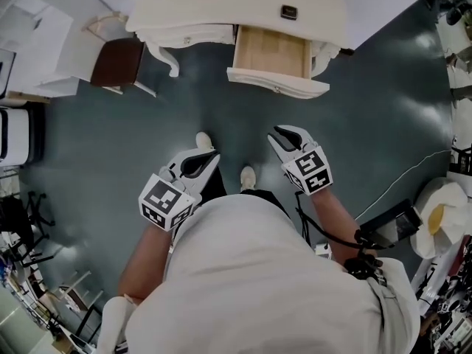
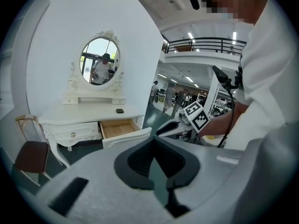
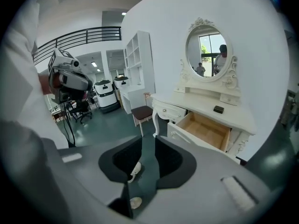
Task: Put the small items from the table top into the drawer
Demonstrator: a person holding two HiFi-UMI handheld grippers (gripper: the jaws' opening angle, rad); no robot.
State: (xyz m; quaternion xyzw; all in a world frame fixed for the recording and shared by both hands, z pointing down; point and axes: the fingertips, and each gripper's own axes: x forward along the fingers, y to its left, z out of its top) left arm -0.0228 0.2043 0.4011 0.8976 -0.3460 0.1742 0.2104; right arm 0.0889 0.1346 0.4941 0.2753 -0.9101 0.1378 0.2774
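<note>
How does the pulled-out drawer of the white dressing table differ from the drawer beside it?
The pulled-out drawer stands open and shows a bare wooden inside; the closed drawer shows only its white front with a knob. The pulled-out drawer lies below the small black item on the table top; the closed drawer lies nearer the brown stool. Both have white fronts.

Bare wood drawer (image 1: 270,50), glossy cream table (image 1: 221,6), shiny floor (image 1: 110,139)
</note>
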